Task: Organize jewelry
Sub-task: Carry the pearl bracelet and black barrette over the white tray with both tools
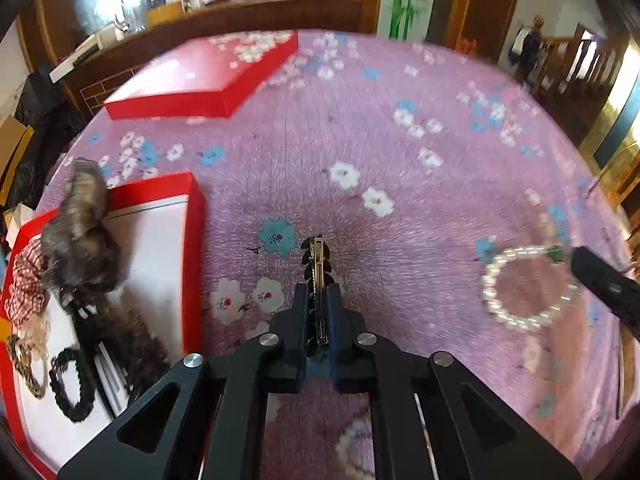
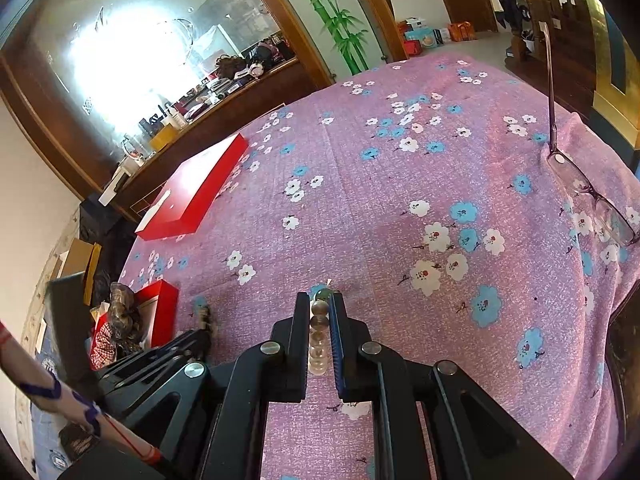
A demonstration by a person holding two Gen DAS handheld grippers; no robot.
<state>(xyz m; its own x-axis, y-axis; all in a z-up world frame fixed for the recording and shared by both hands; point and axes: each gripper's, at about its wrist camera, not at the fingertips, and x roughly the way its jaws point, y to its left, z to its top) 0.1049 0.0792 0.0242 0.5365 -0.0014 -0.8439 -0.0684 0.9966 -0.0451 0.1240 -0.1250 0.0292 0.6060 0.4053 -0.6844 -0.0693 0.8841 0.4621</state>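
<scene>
The left gripper (image 1: 318,300) is clamped tight on a slim silver metal hair clip with a dark scalloped trim (image 1: 317,268), gripping its rear half while the tip juts forward over the pink floral bedspread (image 1: 360,140). The right gripper (image 2: 320,320) is likewise closed, its pads pinching one side of a bracelet of clear and pearly round beads (image 2: 319,332); from the left wrist view the rest of that loop (image 1: 524,286) lies on the cloth, well to the right of the clip.

Just left of the clip sits an open red cardboard box with a white lining (image 1: 176,240), already holding a dark fuzzy hair scrunchie (image 1: 82,236), a red-checked fabric piece (image 1: 26,284) and a black braided hair loop (image 1: 74,384). Its flat red lid (image 1: 200,80) rests farther back on the bedspread. A pair of purple-framed glasses (image 2: 592,196) lies near the far edge.

The clip looks light, rigid and slick, so a hold across its flat sides near the hinge end should keep it from pivoting. The bracelet appears light and limp, probably strung on elastic; pinched at one point it will likely dangle and swing, and the smooth beads could roll between the pads.
</scene>
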